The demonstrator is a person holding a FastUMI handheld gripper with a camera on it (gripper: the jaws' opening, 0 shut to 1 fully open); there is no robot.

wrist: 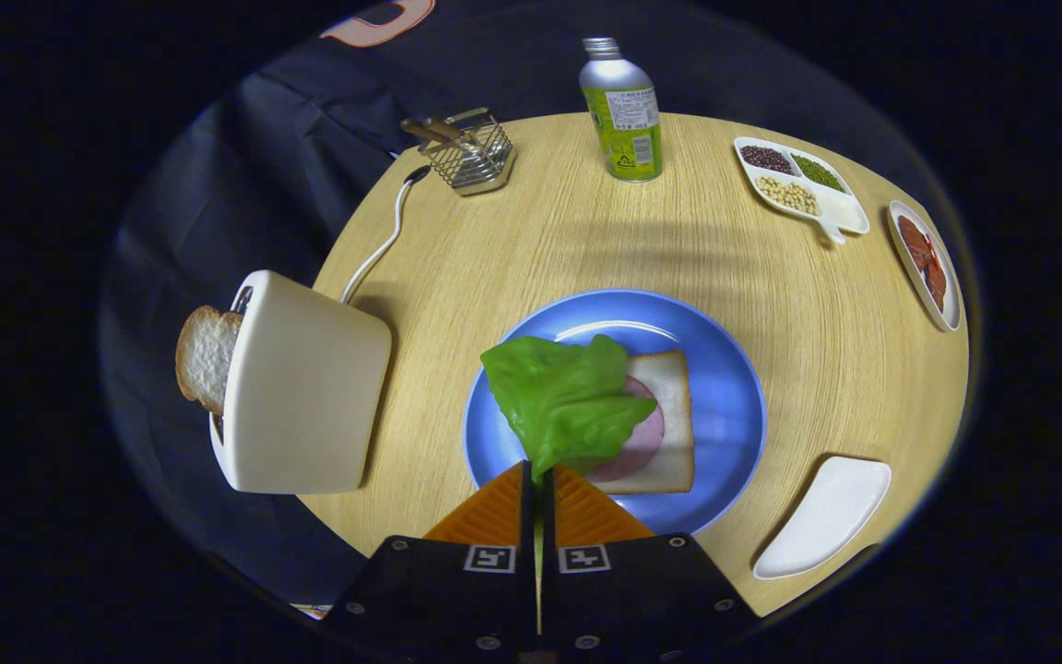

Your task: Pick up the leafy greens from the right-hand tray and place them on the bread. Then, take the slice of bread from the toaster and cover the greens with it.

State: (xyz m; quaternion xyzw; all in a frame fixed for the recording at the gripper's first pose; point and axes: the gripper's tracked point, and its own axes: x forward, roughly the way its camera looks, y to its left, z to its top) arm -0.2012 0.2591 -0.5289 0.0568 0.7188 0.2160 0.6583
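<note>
While clamped tight in the claw [537, 480], leafy greens [563, 401] hang just above the bread [674, 424] on the blue plate [734, 406]; shift slightly right, lower flat, release gently. Toaster [305, 397] slice next.

A round wooden table [531, 240] stands against dark cloth [245, 166].

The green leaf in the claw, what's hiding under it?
Under the green leaf, pinched in the shut claw, lie a pink meat slice on bread, on the blue plate. The leaf covers their left part, so that stays unseen.
</note>
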